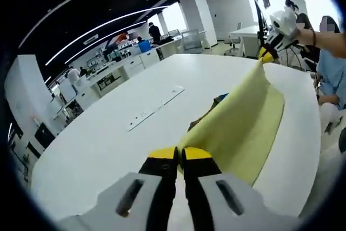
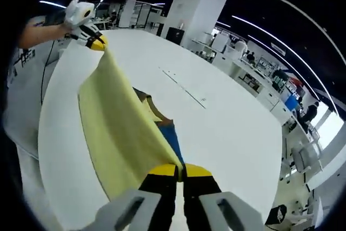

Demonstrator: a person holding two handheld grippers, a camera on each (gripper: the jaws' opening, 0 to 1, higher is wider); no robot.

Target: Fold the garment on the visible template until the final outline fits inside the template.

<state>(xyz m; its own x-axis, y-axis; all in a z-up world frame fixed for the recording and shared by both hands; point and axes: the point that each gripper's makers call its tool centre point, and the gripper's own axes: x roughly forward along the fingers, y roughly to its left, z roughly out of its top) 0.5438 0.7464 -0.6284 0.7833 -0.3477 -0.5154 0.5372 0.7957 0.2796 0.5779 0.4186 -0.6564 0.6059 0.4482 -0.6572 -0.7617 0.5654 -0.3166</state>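
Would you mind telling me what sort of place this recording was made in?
Probably an open-plan lab or office: a large white table, rows of white workbenches where people work, white columns, and long ceiling light strips.

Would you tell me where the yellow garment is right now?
The yellow garment hangs stretched above the white table, pinched between the left gripper and right gripper.

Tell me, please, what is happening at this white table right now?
A person is working a pale yellow garment with two hand-held tools. The left claw is shut on one edge of it and the right claw is shut on another, so the cloth hangs lifted and stretched between them above the white table. A blue and brown patch lies on the table beneath the cloth. The fold is not finished.
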